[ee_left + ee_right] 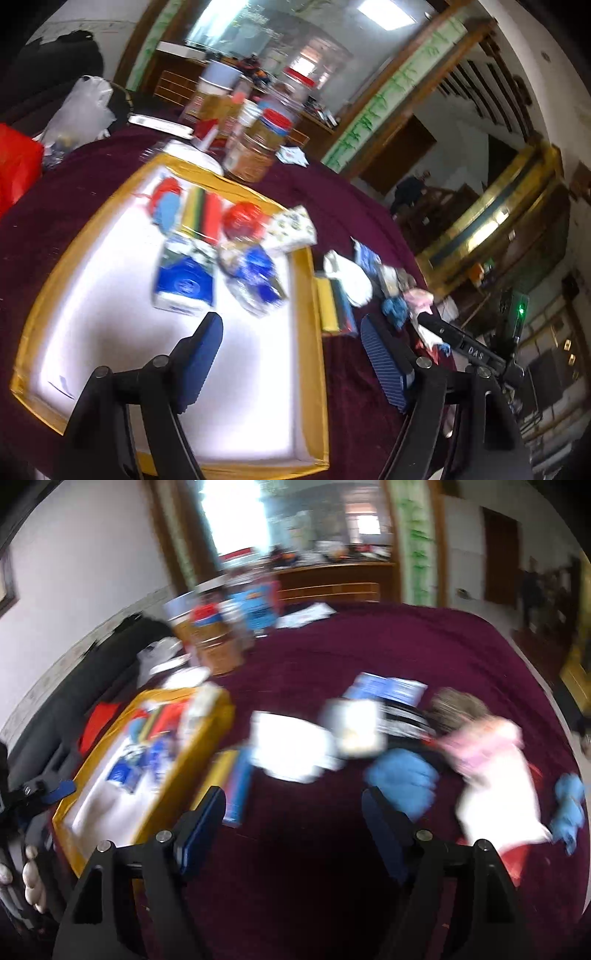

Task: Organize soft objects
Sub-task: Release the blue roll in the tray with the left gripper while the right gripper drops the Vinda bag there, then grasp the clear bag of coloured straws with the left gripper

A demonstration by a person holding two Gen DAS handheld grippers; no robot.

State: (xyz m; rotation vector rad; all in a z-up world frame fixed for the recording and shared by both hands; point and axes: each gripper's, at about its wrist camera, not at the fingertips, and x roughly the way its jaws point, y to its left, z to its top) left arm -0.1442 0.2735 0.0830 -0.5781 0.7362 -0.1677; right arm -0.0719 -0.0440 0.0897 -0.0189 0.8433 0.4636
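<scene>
A gold-rimmed tray [312, 295] with a white floor holds several soft items, among them a blue tissue pack [184, 284], a blue-and-white bag [255, 280] and a striped cloth [201, 214]. My left gripper [291, 325] hangs open and empty over the tray's right rim. To the right of the tray lie a yellow-and-blue sponge [236, 779], a white cloth [291, 749], a blue cloth [402, 779] and a pink-and-white cloth [495, 775]. My right gripper [293, 801] is open and empty above the maroon tablecloth, just short of these. The right wrist view is blurred.
Jars [258, 147] stand behind the tray, with a red bag [16, 166] and a white plastic bag [81, 110] at far left. A patterned tissue pack [291, 230] rests on the tray's far corner. Another blue cloth [569, 805] lies near the table's right edge.
</scene>
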